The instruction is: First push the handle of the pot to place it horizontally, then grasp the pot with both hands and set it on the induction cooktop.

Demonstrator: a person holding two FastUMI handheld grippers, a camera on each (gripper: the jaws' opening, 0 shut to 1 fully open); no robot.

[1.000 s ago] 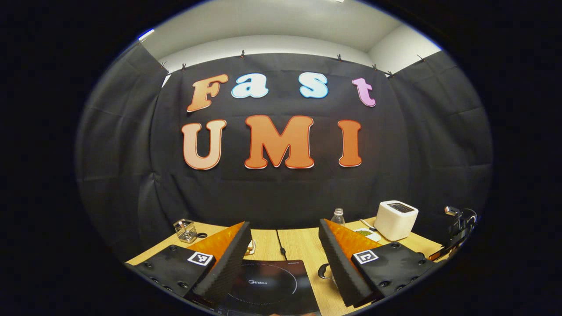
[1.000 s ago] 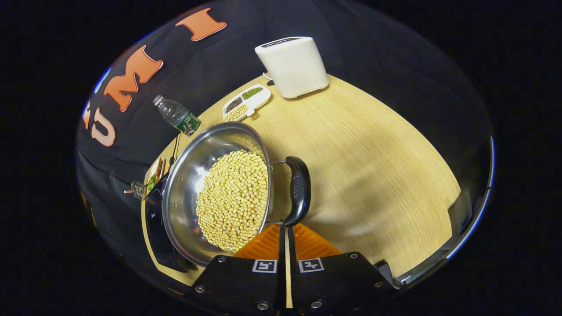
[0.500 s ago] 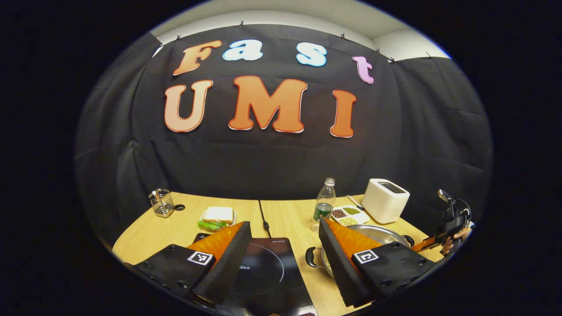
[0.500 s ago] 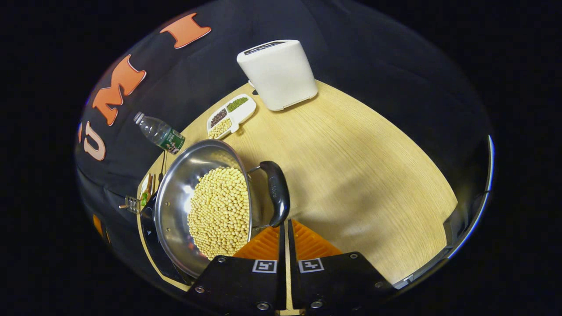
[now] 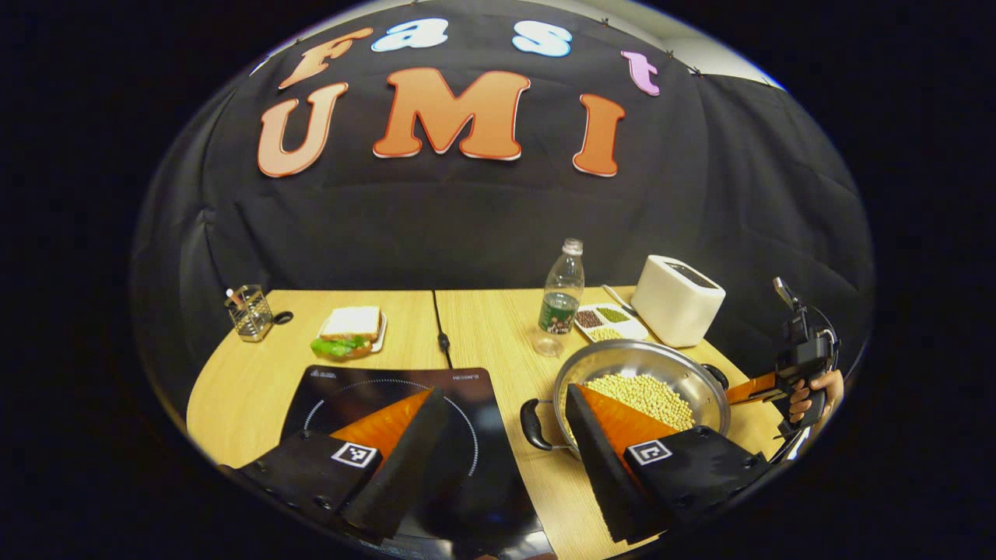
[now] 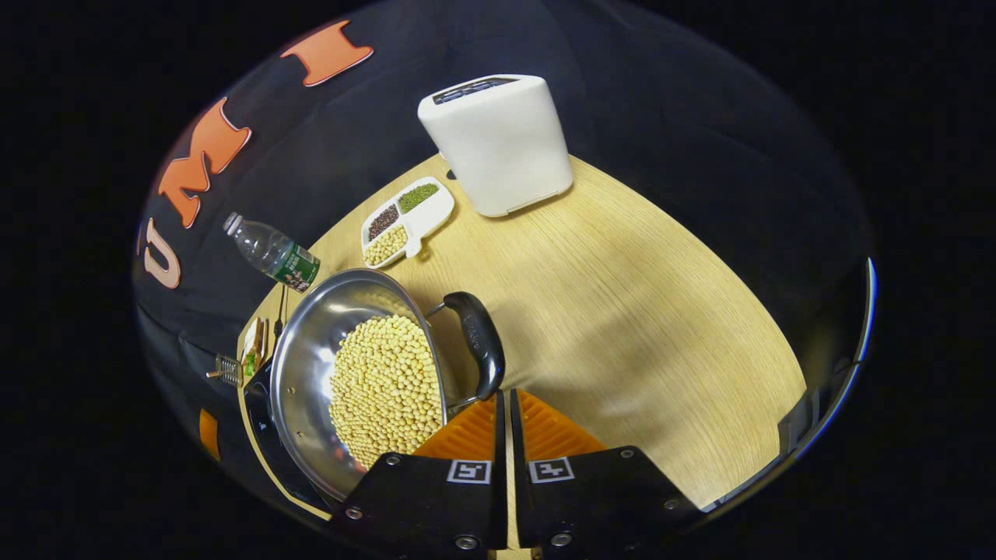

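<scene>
a staged kitchen booth: black cloth wall [image 5: 482, 225] behind a wooden desk [image 6: 622, 295] with toaster [image 6: 498, 144] and induction cooktop [image 5: 389, 397].

On the surface [image 5: 498, 327] stand one pot [image 5: 642, 373] with two handles [image 5: 531, 425], one induction cooktop [image 5: 373, 389], one bottle [image 5: 562, 292] and one toaster [image 5: 675, 299]. There is also one divided dish [image 5: 611, 319] with three compartments, one sandwich [image 5: 348, 330] and one wire holder [image 5: 247, 313]. Two grippers [image 5: 498, 424] are present.

Bright overhead light, sharp focus, soft shadows, strong fisheye edge bending
</scene>
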